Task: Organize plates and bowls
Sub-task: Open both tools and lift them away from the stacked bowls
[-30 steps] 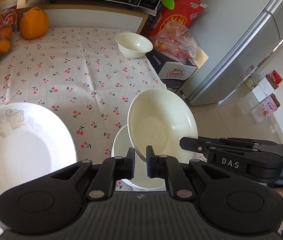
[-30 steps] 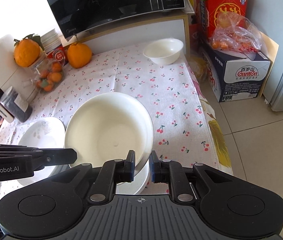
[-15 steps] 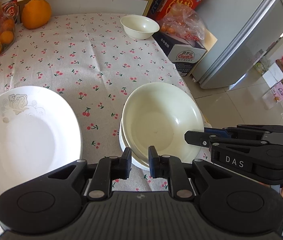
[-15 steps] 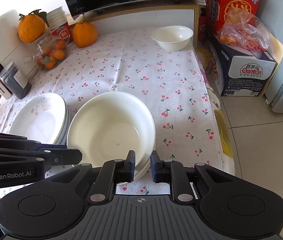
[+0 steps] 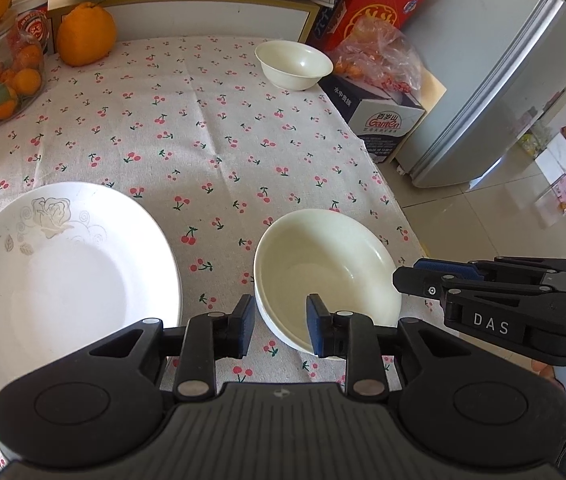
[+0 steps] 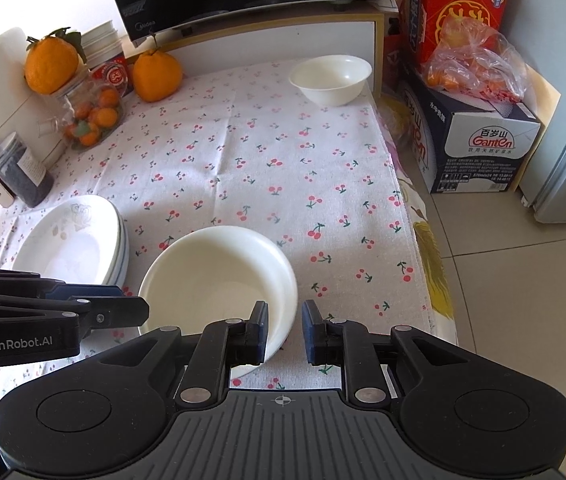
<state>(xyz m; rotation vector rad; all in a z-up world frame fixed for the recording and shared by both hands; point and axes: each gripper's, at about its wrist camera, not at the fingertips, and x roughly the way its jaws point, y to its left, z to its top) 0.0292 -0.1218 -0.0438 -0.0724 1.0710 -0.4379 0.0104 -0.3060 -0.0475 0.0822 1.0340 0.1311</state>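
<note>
The stacked cream bowls (image 5: pixel 325 276) rest near the table's front right edge, beside the plates (image 6: pixel 71 244); treat them as rigid, glossy and breakable. Grip the thin rim. Your left gripper (image 5: pixel 279 326) and right gripper (image 6: pixel 285 330) are parted, holding nothing.

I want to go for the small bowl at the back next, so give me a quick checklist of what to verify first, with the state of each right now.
1. Left gripper free: ok, jaws open, nothing held.
2. Right gripper free: ok, jaws open, astride the near rim of the stacked bowls without clamping it.
3. Stacked bowls settled: ok, nested level on the cherry tablecloth.
4. Plate stack out of the way: ok, it sits left of the bowls.
5. Path to the small bowl: ok, only bare cloth lies between.
6. Small bowl's footing: cannot tell how close it is to the table's edge.
</note>
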